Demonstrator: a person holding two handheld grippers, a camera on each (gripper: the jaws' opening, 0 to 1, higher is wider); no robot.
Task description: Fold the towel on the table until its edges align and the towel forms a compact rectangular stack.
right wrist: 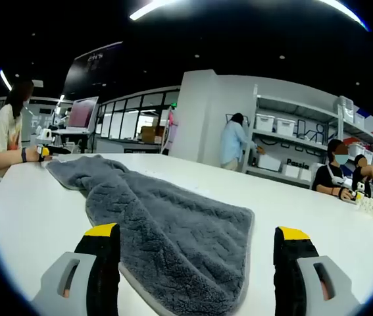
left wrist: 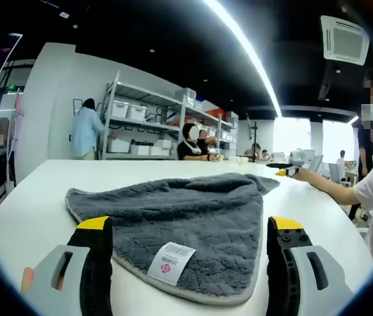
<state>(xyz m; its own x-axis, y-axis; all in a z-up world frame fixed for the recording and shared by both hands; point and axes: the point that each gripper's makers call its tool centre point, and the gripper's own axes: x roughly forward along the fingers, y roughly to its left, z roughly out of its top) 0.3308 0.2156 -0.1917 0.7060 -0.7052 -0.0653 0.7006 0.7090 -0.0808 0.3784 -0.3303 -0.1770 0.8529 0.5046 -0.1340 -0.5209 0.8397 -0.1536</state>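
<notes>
Both tongs, left (left wrist: 185,230) and right (right wrist: 198,238), stand apart, empty, at the near hem of the grey plush towel (left wrist: 179,210) lying rumpled on the white worktop (left wrist: 35,197). Probably best to pinch both near corners, then lift evenly.

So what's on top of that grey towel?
A white label with a barcode and red logo lies on the grey towel near its front edge. The white table beneath is covered.

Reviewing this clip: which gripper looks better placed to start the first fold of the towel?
Probably left. Its open jaws straddle the gray towel, whose near hem and white label lie between them. The right gripper is open too, but meets a rounded corner with bare table beside it.
</notes>
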